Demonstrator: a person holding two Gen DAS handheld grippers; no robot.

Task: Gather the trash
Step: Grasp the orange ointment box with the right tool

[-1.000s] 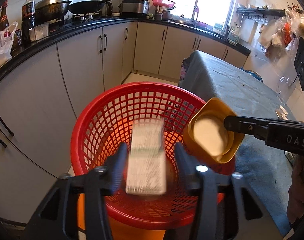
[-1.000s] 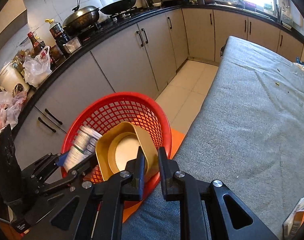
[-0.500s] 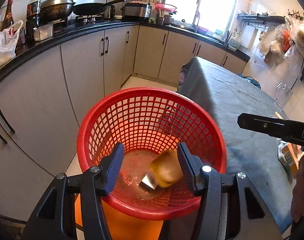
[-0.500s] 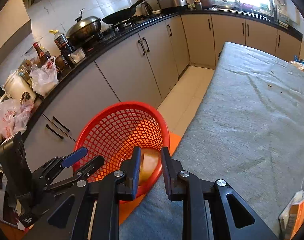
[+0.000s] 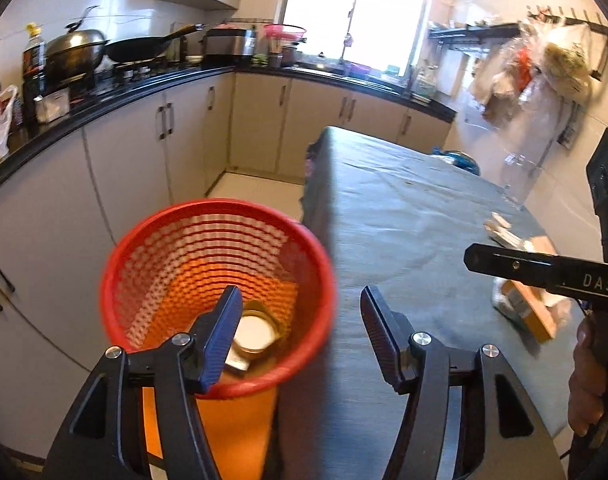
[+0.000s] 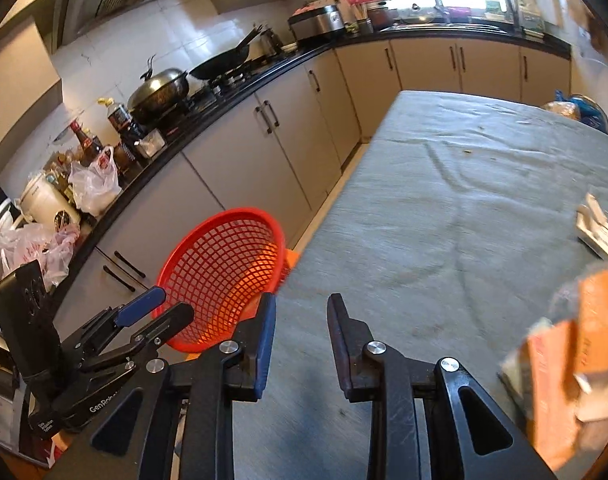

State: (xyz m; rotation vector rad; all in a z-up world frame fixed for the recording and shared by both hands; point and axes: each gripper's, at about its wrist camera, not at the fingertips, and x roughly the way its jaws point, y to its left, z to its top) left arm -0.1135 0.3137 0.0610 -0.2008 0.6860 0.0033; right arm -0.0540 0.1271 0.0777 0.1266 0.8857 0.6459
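The left gripper [image 5: 298, 322] stands wide open and holds nothing. Its left finger [image 5: 220, 332] overlaps the red mesh basket [image 5: 152, 240]; its right finger sits over the table edge. The right gripper [image 6: 300, 326] is also open, with a moderate gap between its flat dark pads, and holds nothing; it hangs above the near left corner of the table [image 6: 463, 200].

The basket is a round, tapered plastic bin with a lattice wall and a smooth thick rim. It stands just beside the table's left edge, ahead of and below the left gripper, on an orange base [image 5: 232, 432]. Inside, at the bottom, lies a yellow cup-shaped container [image 5: 256, 330] with a pale round interior, mouth turned upward, and under it a flat light-coloured carton [image 5: 238, 364], partly hidden by the left finger.

The table is covered with a grey-green woven cloth, matt and slightly wrinkled, with a few crumbs far ahead. Its left edge runs straight away from the grippers, with a strip of pale floor between it and the cabinets [image 6: 264, 152].

To the right of the right gripper, at the frame edge, lies crumpled orange and white packaging [image 6: 563, 380], blurred. Farther ahead on the right rests a flat white ribbed item [image 6: 595, 228]; what it is cannot be told. The cloth between both grippers and these pieces is unobstructed.

The black countertop [image 6: 232, 92] curves around the left side, carrying a wok, a lidded pot and bottles.
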